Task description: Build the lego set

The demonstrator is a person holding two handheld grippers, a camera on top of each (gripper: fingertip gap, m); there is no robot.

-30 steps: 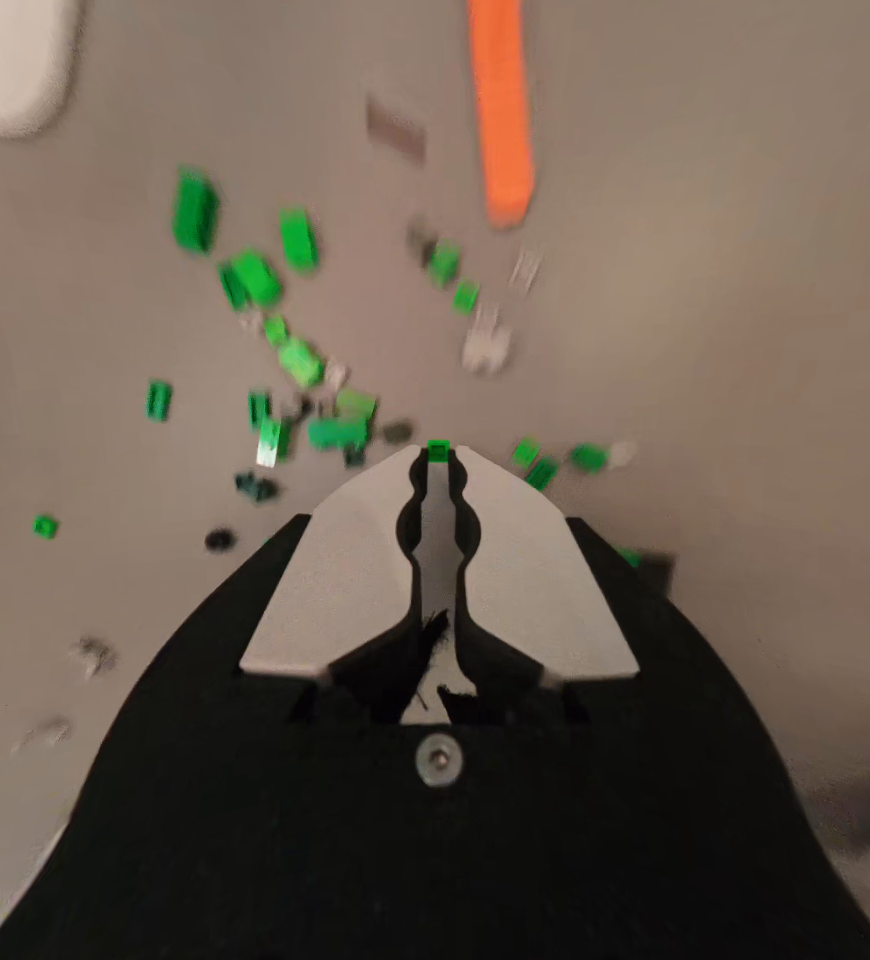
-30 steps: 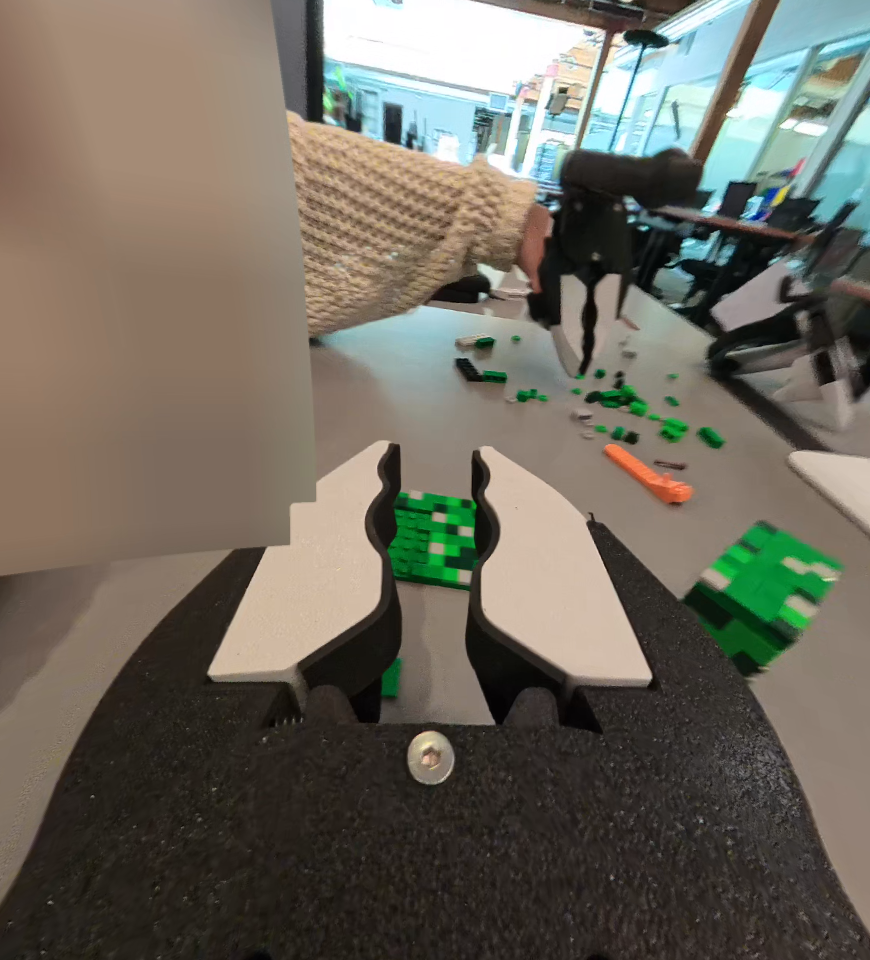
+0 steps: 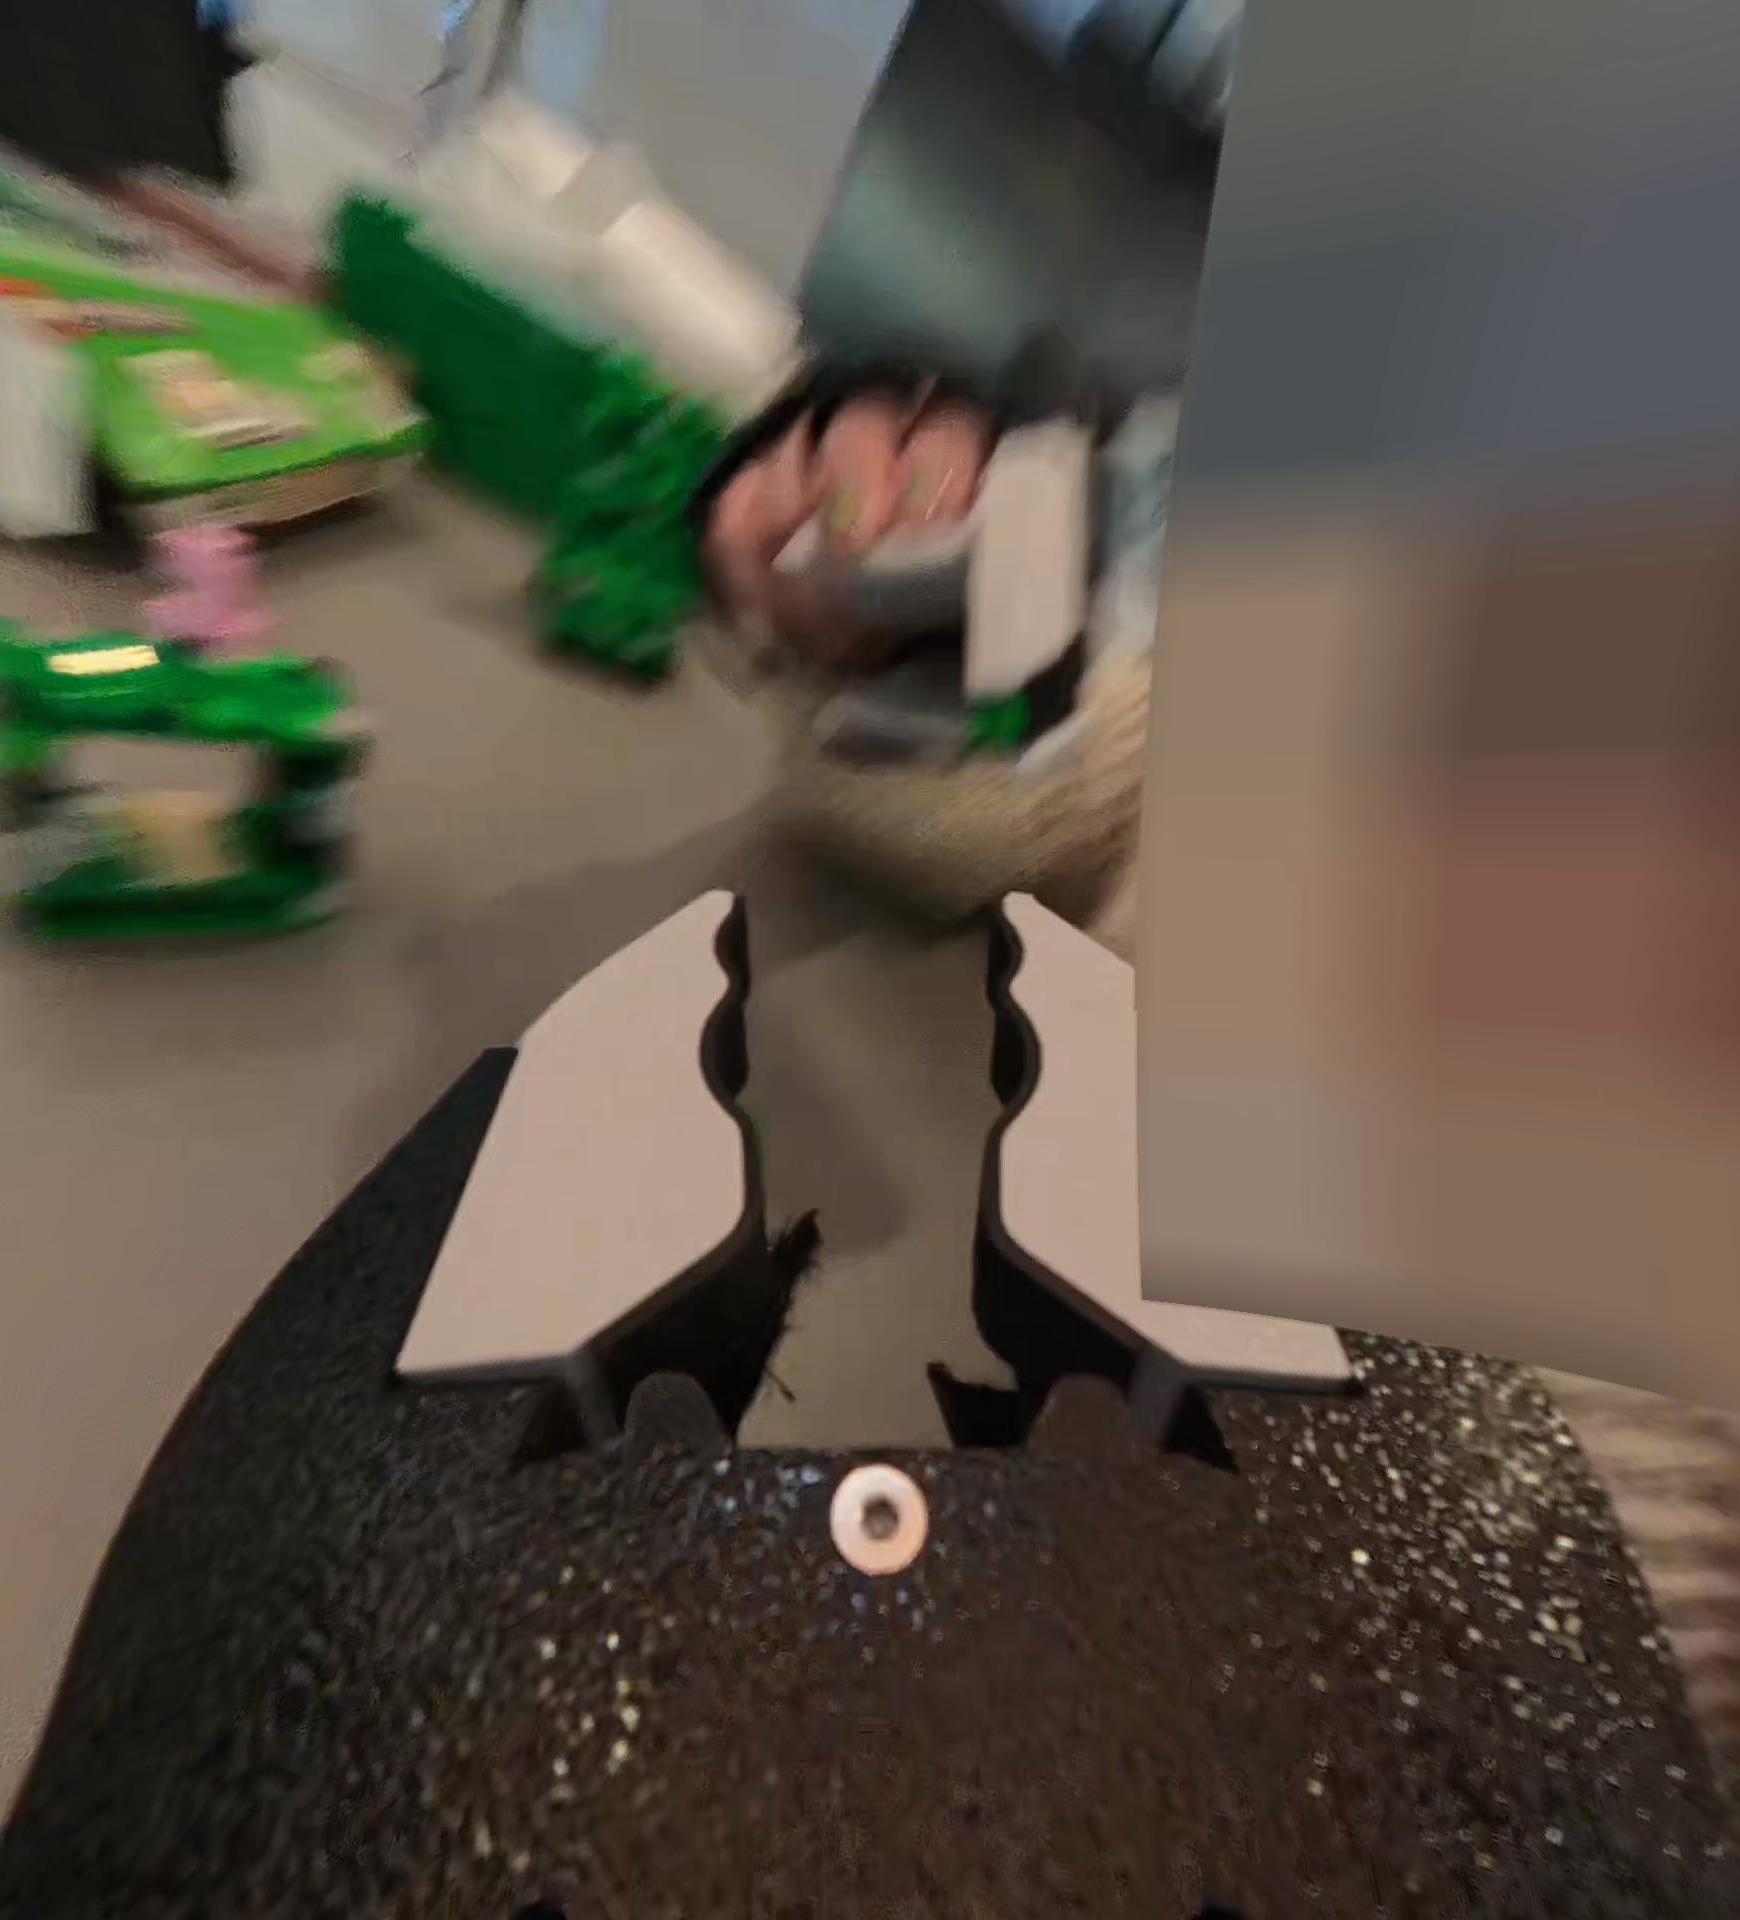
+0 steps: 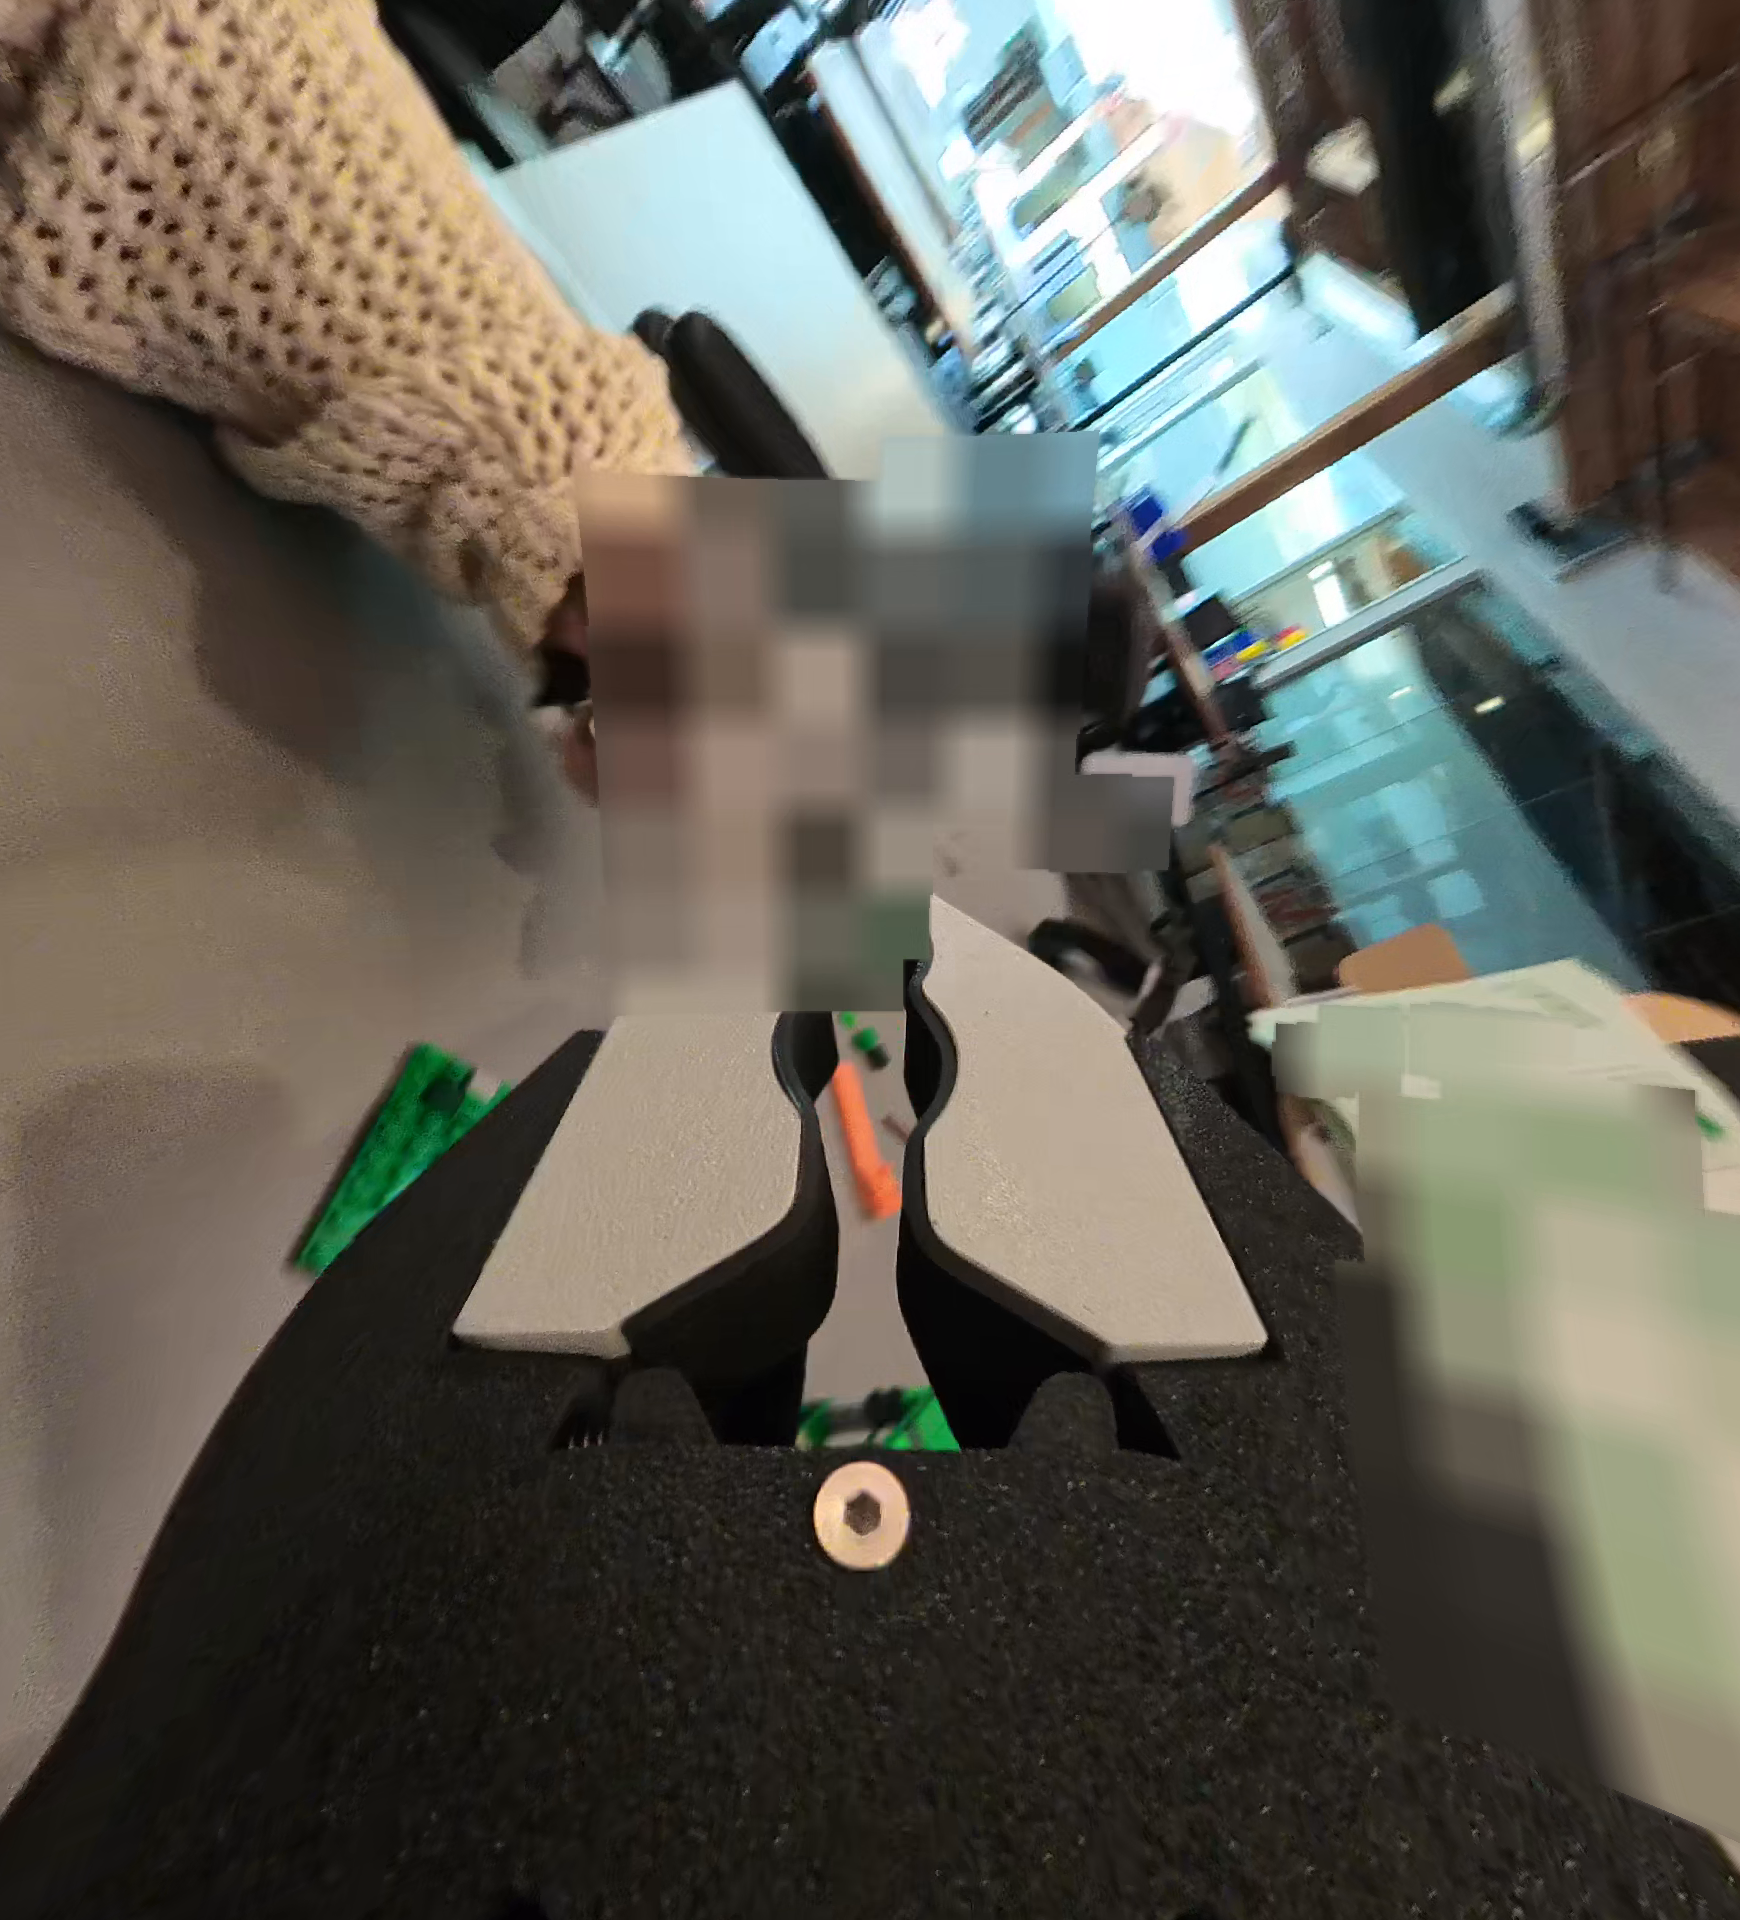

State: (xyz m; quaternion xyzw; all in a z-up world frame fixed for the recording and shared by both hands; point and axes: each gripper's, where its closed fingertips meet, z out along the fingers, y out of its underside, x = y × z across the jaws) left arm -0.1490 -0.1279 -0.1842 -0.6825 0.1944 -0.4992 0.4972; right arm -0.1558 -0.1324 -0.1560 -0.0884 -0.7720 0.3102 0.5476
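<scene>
Green brick frame (image 3: 170, 774), blurred, stands on the table (image 3: 554, 790), left. Left gripper (image 3: 866, 914) now empty, fingers apart; brick previously pinched gone. Right gripper (image 4: 866, 997) narrowly parted, empty, unchanged.

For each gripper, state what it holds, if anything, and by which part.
Left gripper: open, nothing between its fingers. Right gripper: a gap shows between the fingers with nothing in it, though a mosaic patch hides one tip.

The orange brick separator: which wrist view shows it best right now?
The right wrist view: the orange brick separator lies on the grey table, seen through the gap between the right gripper fingers. The left wrist view, motion-blurred, does not show it.
</scene>
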